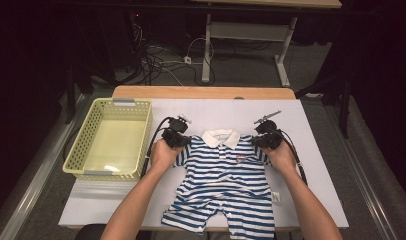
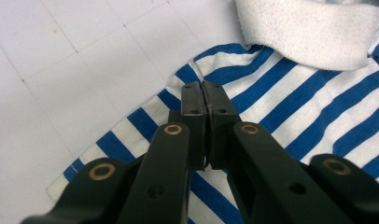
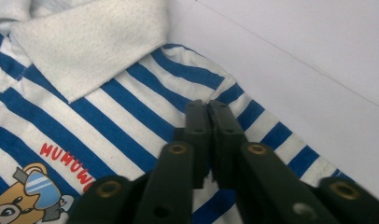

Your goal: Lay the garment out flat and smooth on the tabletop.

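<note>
Nearest the person, the legs of the striped romper (image 1: 223,180) lie flat at the front edge of the white surface (image 1: 321,165), and the garment runs away from there, face up, to its white collar (image 1: 220,137). Both forearms reach along its sides to the shoulders.

The left gripper (image 1: 175,136) sits at the garment's left shoulder seam, and in the left gripper view its fingers (image 2: 195,100) are clenched tight, pad against pad, right over the striped cloth near the sleeve; whether a fold of fabric is actually pinched between them cannot be told. The right gripper (image 1: 267,136) mirrors this at the other shoulder: its fingers (image 3: 197,119) are pressed together over the stripes, just beside the collar and above the red lettering (image 3: 66,163), again with no visible proof of a caught fold.

To do this step well, I judge both grips should take the full thickness at the seam, not just the top layer, and sit equally far from the collar. Lifting should be even and slow, hands kept level, so the romper hangs straight.

Farther off to the left stands the yellow basket (image 1: 76,150), a likely destination.
</note>
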Demonstrator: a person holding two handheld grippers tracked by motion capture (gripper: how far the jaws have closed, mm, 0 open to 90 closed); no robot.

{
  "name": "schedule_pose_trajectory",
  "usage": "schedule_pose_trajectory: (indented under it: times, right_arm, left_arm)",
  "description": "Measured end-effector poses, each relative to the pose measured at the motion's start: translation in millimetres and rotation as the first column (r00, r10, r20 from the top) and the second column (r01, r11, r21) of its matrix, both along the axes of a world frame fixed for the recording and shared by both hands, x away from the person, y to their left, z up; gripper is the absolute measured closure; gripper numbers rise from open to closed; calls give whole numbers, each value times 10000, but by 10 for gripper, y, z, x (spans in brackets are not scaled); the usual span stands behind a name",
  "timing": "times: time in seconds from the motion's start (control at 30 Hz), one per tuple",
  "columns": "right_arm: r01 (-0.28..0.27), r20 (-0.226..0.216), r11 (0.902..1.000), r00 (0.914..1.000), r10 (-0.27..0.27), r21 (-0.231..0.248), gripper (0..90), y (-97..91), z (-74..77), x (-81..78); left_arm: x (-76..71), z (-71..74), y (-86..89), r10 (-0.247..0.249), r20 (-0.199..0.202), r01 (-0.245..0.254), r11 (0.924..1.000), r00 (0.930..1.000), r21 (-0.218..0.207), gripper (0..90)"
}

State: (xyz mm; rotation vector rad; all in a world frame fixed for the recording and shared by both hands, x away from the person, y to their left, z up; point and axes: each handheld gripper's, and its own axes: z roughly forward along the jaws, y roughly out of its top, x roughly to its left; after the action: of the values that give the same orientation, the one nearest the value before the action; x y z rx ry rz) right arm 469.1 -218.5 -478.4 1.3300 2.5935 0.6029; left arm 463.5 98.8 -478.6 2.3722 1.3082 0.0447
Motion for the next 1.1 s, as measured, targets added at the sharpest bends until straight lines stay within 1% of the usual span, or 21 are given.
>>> schedule_pose_trajectory:
  times: [0.07,0.13,0.23,0.3,0.4,0.43,0.47,0.6,0.73,0.83,0.93,1.0,1.1]
  right_arm:
    - [-74,-17,9995,10000,73,-291,900,32,15,6]
    - [-106,135,9985,9998,114,-540,900,54,32,15]
    - [3,381,9988,9993,16,-496,900,52,86,45]
    - [102,486,9989,9988,-79,-466,900,47,115,67]
    - [168,627,9984,9979,-133,-548,900,52,141,104]
    - [202,639,9984,9978,-168,-526,900,56,152,119]
    - [214,701,9981,9974,-173,-580,900,58,163,137]
    - [370,824,9978,9961,-324,-549,900,66,209,208]
    - [452,961,9979,9945,-407,-458,900,75,274,266]
    - [510,1010,9975,9938,-459,-488,900,83,310,304]
    - [550,1080,9973,9929,-496,-479,900,95,322,339]
    - [552,1100,9972,9927,-493,-511,900,111,310,360]
    - [556,1022,9969,9935,-498,-551,900,135,261,386]
  left_arm:
    - [8,10,-4,-45,36,45,10000,10000,45,868]
    - [18,25,10,71,151,-70,10000,9999,-64,869]
    - [45,64,53,287,327,-280,9994,9991,-207,869]
    - [69,92,74,391,388,-384,9991,9985,-199,870]
    - [120,157,77,485,538,-473,9986,9974,-231,869]
    - [138,178,72,506,634,-492,9985,9967,-235,869]
    - [158,198,64,500,666,-488,9986,9965,-203,869]
    - [233,262,43,544,855,-540,9985,9949,-66,869]
    - [304,334,51,605,1006,-614,9981,9931,52,869]
    - [345,378,60,660,1077,-676,9977,9920,109,868]
    - [376,392,70,764,1168,-778,9969,9902,78,868]
    - [393,372,74,830,1169,-844,9964,9897,72,867]
    - [416,298,72,813,990,-829,9965,9918,123,865]
